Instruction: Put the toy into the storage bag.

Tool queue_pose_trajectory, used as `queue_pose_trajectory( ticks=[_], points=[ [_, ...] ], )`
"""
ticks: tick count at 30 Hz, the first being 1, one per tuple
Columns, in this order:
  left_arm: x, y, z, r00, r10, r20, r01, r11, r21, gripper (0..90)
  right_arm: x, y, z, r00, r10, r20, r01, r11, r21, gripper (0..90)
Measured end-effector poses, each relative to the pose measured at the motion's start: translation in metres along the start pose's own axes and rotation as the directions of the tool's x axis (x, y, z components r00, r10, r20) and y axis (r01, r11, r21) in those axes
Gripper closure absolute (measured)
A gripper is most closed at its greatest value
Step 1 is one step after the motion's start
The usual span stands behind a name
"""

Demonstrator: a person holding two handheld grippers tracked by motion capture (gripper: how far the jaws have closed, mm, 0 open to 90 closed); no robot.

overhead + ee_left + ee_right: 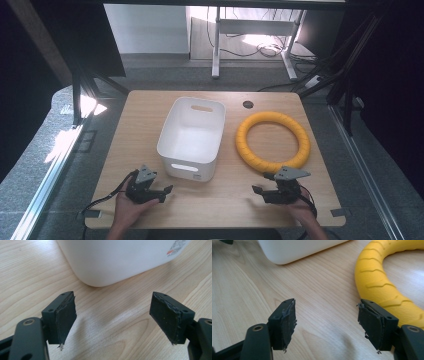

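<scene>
Bench (130, 150) carries a white bin (192, 135) at centre and a yellow ring (272, 141) at 3 o'clock of it, the two apart. I see my left claw (168, 192) low at 7 o'clock, near the bin's front wall, jaws spread wide with nothing between them; in the left claw view the bin's rounded corner (100, 270) sits just ahead. My right claw (260, 184) sits at 5 o'clock, just short of the ring's near arc, jaws likewise wide apart and empty. Ring (384, 277) curves past the jaw at 3 o'clock in the right claw view, bin (292, 250) at 11 o'clock.
</scene>
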State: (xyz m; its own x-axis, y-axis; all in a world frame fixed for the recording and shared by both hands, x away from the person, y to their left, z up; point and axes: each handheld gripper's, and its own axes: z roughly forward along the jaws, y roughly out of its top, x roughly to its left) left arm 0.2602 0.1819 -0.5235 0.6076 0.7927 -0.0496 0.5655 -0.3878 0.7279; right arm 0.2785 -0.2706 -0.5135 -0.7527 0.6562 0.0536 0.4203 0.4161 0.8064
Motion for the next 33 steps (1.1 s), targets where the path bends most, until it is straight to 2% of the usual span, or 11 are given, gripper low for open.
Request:
queue_pose_trajectory(
  ticks=[5,8,12,13,15,20,24,28,29,30,33],
  points=[
    [-0.001,-0.001,0.002,0.9999,0.013,-0.01,-0.013,0.9999,0.01,21.2,-0.005,-0.002,-0.002,0.9998,-0.02,0.005,0.021,1.0,-0.02,30.2],
    [-0.002,-0.002,0.001,0.9999,0.013,-0.007,-0.013,0.9999,0.007,21.2,-0.008,0.0,-0.009,0.9987,0.035,-0.036,-0.038,0.995,-0.09,30.1],
    [-0.004,-0.004,-0.001,0.9998,0.017,-0.011,-0.017,0.9998,0.008,21.2,-0.009,0.004,-0.012,0.9988,0.043,-0.024,-0.045,0.994,-0.101,30.3],
    [-0.005,-0.006,-0.002,0.9998,0.017,-0.013,-0.017,0.9998,0.007,21.2,-0.008,0.008,-0.011,0.9993,0.03,-0.022,-0.031,0.998,-0.062,31.4],
    [-0.006,-0.007,-0.003,0.9995,0.027,-0.016,-0.027,0.9995,0.016,21.2,-0.006,0.011,-0.009,0.9999,-0.009,0.004,0.009,0.999,-0.031,32.9],
    [-0.007,-0.008,-0.003,0.9996,0.023,-0.014,-0.023,0.9996,0.019,21.2,-0.012,0.028,-0.001,0.9974,-0.043,-0.058,0.046,0.998,0.05,33.1],
    [-0.007,-0.008,-0.004,0.9996,0.025,-0.014,-0.025,0.9996,0.016,21.3,-0.02,0.046,0.001,0.9921,-0.089,-0.088,0.1,0.986,0.135,32.3],
    [-0.007,-0.007,-0.004,0.9996,0.026,-0.014,-0.026,0.9996,0.012,21.3,-0.03,0.056,-0.001,0.9923,-0.092,-0.083,0.104,0.982,0.159,32.4],
    [-0.006,-0.005,-0.004,0.9995,0.028,-0.015,-0.028,0.9996,0.009,21.3,-0.036,0.059,-0.001,0.9936,-0.089,-0.069,0.099,0.981,0.167,32.6],
    [-0.006,-0.005,-0.004,0.9995,0.028,-0.015,-0.028,0.9996,0.009,21.3,-0.036,0.059,-0.001,0.9936,-0.089,-0.069,0.099,0.981,0.167,32.6],
    [-0.004,-0.003,-0.002,0.9995,0.028,-0.015,-0.027,0.9996,0.006,21.5,-0.048,0.061,-0.001,0.9959,-0.074,-0.052,0.082,0.982,0.172,32.9]
  ],
)
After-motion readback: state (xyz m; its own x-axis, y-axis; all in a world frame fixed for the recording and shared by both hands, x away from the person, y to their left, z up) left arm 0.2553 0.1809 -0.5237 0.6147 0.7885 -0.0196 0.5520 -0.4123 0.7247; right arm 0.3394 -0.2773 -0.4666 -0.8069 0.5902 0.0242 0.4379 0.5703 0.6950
